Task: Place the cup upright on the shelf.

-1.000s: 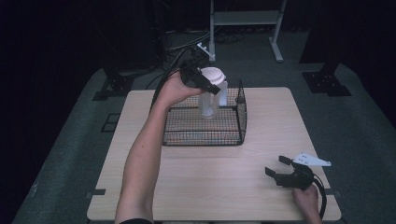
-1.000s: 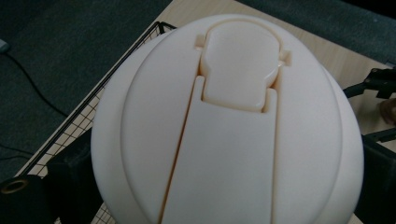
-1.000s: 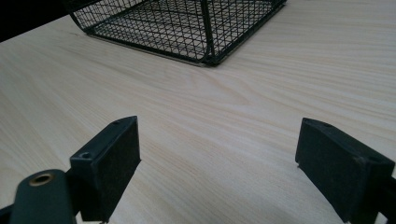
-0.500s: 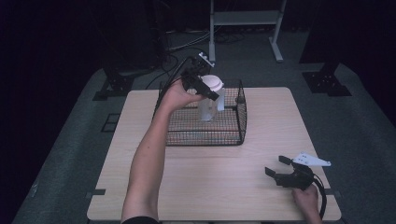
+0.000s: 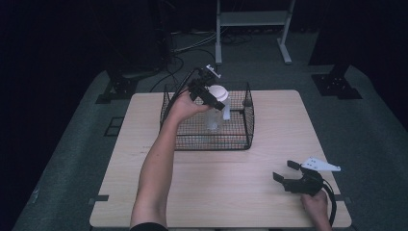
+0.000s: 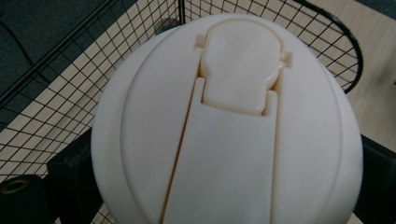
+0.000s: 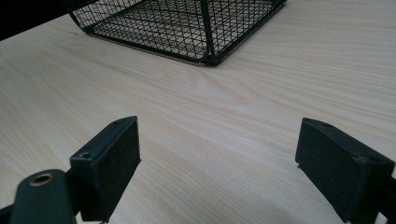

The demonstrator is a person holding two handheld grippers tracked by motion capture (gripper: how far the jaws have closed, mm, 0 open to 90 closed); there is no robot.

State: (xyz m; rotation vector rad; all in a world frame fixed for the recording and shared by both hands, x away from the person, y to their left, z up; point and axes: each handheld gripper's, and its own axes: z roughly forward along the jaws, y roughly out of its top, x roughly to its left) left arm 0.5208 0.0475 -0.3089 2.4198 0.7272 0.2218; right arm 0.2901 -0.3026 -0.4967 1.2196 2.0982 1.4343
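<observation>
STEP: judged placement of clear plastic bottle with cream flip-top lid into black wire-mesh basket | LEFT gripper: clamped on lid, bottle hanging below jaws inside basket | RIGHT gripper: jaws wide, empty, on pale wooden counter, basket ahead | NEXT: lower until seated, then release.

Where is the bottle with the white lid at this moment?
In the high view the bottle stands upright inside the black wire basket at the far middle of the table, with the left gripper at its white lid.

Metal stand beyond wooden table
</observation>
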